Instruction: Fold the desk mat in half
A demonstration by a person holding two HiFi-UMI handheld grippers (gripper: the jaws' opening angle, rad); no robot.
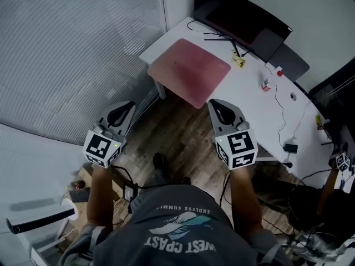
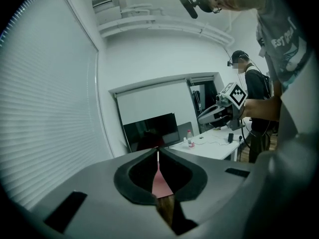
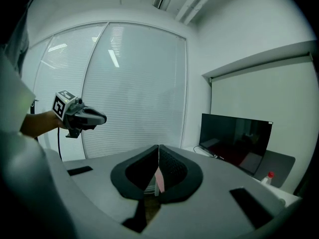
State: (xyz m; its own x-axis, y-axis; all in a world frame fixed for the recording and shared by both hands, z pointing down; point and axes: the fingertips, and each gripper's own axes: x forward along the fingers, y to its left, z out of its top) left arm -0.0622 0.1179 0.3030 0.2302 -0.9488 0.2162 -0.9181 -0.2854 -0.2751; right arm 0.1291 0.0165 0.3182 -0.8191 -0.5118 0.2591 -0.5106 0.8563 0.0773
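**A:** Item one, nearest: the person's grey shirt (image 1: 177, 231). And just beyond it?

**B:** The left gripper (image 1: 131, 103) is hovering at the left over the wood floor (image 1: 172, 134). Its jaws are pressing tip to tip, clenched on nothing.

**A:** Item two: the right gripper (image 1: 213, 102)?

**B:** It is hanging at the right, about level with the left one and also over the floor. Its jaws are likewise pressing together with nothing between them. It is pointing toward the mat's near corner and staying apart from it.

**A:** Item three: the desk mat (image 1: 188, 71)?

**B:** The pink mat is lying flat and unfolded on the left end of the white desk (image 1: 260, 118), beyond both grippers. Its near corner is reaching the desk's near edge.

**A:** Item four, right of the mat?

**B:** A small bottle (image 1: 265, 85) is standing on the desk, well apart from the mat.

**A:** Farthest items?

**B:** A dark monitor (image 1: 241, 21) is standing along the desk's far edge. Window blinds (image 1: 66, 60) are covering the wall at the left.
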